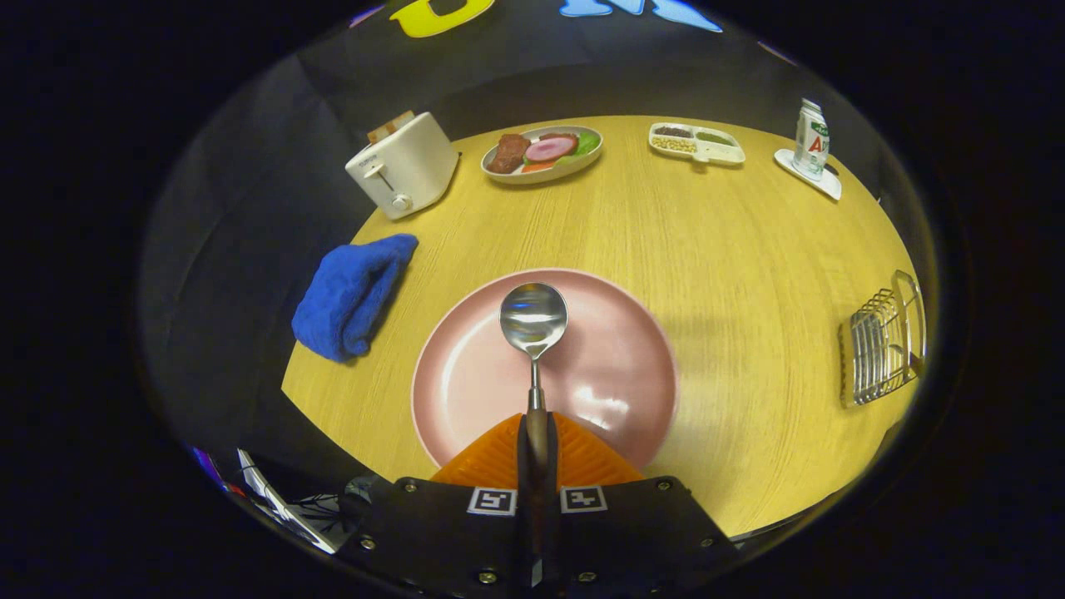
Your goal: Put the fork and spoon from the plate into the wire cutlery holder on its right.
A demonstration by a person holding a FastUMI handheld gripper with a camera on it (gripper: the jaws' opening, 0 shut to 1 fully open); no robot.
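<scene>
One blue cloth (354,293) left of the pink plate (616,349); one white toaster (403,166) beyond the plate's left. One spoon (533,333), handle pinched between the gripper (537,449) fingers, long axis straight ahead, bowl over the plate's centre. No fork visible on the plate. Two food dishes and one carton beyond the plate. One wire cutlery holder (886,341) well apart to the plate's right; carry goes rightward.

Gripper (537,433): fingers (491,457) closed together, clamped on spoon (533,320) handle. Spoon bowl points toward 12 o'clock, straight ahead of the fingertips.
</scene>
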